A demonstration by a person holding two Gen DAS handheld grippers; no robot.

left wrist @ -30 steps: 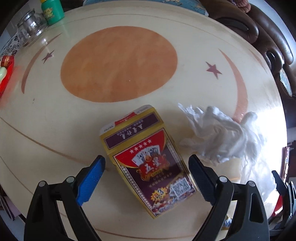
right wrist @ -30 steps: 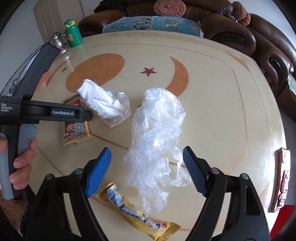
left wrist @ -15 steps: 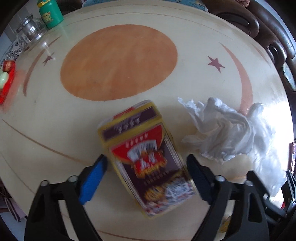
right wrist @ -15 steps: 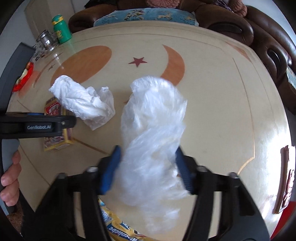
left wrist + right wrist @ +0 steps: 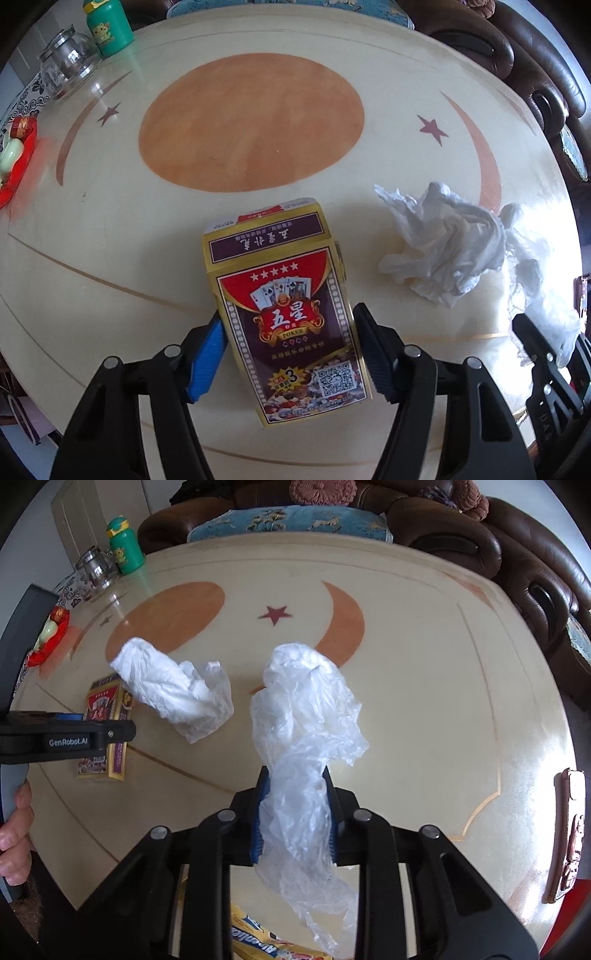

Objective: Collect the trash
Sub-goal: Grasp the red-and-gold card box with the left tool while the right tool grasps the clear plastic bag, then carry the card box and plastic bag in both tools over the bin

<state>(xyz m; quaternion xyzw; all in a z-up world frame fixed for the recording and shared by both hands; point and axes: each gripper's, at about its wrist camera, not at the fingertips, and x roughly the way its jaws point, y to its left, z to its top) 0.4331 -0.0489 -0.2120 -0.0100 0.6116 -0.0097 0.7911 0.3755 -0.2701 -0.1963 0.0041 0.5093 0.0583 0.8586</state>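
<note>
A red and gold poker card box (image 5: pixel 291 317) lies on the round cream table, and my left gripper (image 5: pixel 288 350) is shut on its two long sides. The box also shows in the right wrist view (image 5: pixel 103 716), behind the left gripper's body. My right gripper (image 5: pixel 295 805) is shut on a clear crumpled plastic bag (image 5: pixel 306 738), which stands up between the fingers. A crumpled white tissue (image 5: pixel 443 243) lies on the table between the box and the bag; it also shows in the right wrist view (image 5: pixel 173 690). A yellow snack wrapper (image 5: pixel 266 941) lies under the right gripper.
A green bottle (image 5: pixel 107 29) and a glass jar (image 5: pixel 66 70) stand at the table's far left. A red dish (image 5: pixel 18 155) sits at the left edge. A brown sofa (image 5: pixel 535 572) curves around the far side. A brown phone case (image 5: pixel 569 834) lies at the right edge.
Both grippers have closed: the left one on the card box, the right one on the plastic bag, which is now bunched up between the fingers.
</note>
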